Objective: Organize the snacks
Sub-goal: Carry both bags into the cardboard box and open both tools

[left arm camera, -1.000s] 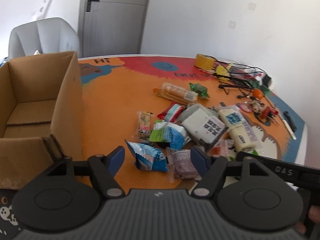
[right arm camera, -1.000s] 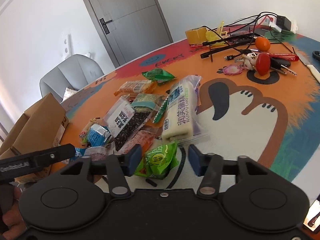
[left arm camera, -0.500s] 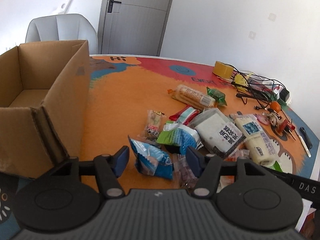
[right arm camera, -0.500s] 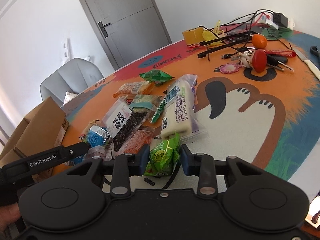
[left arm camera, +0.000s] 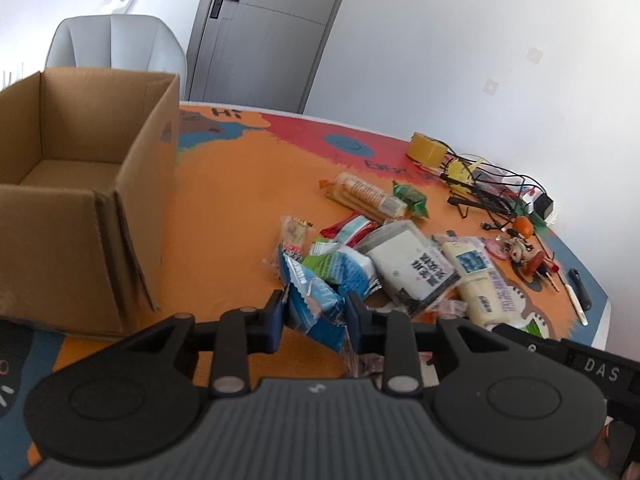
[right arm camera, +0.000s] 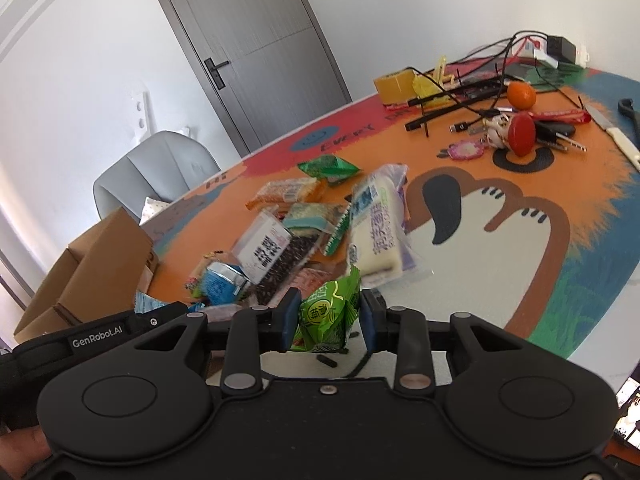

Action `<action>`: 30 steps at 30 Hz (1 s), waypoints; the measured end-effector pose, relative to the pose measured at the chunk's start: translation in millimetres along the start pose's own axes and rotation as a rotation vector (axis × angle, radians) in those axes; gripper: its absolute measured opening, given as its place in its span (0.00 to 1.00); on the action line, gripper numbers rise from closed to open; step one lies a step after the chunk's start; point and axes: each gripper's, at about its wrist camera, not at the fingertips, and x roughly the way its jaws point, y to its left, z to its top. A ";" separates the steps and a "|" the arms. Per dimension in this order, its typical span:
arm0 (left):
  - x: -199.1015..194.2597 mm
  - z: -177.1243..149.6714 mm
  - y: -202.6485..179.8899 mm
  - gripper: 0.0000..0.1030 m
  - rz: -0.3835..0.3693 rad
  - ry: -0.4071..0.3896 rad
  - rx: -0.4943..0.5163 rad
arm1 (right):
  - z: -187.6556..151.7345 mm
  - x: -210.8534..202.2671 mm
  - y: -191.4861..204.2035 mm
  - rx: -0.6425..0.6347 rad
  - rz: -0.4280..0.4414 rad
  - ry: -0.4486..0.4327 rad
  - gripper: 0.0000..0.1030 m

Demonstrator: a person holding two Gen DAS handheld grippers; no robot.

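Step in hand: pick-up. The left gripper has just closed its jaws on the blue packet; the right gripper has closed on the green packet. Both packets sit at the tabletop's near edge. Next: lift both and carry them to the box at the left edge.

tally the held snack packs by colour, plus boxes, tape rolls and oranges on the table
blue pack, left tool just closed on it: 1
green pack, right tool just closed on it: 1
cardboard box: 1
tape roll: 1
orange: 1
total: 5
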 end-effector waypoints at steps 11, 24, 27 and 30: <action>-36.0 12.7 -2.6 0.27 -0.016 -0.049 0.054 | 7.6 -9.7 28.5 -0.049 0.043 -0.037 0.32; -79.5 39.8 14.0 0.26 0.000 -0.135 0.080 | 17.6 -9.6 77.1 -0.107 0.139 -0.061 0.32; -88.0 46.8 20.8 0.26 0.023 -0.152 0.093 | 19.8 -5.9 92.7 -0.126 0.159 -0.053 0.32; -96.4 53.1 29.3 0.26 0.057 -0.170 0.097 | 20.5 -2.9 109.7 -0.150 0.183 -0.044 0.32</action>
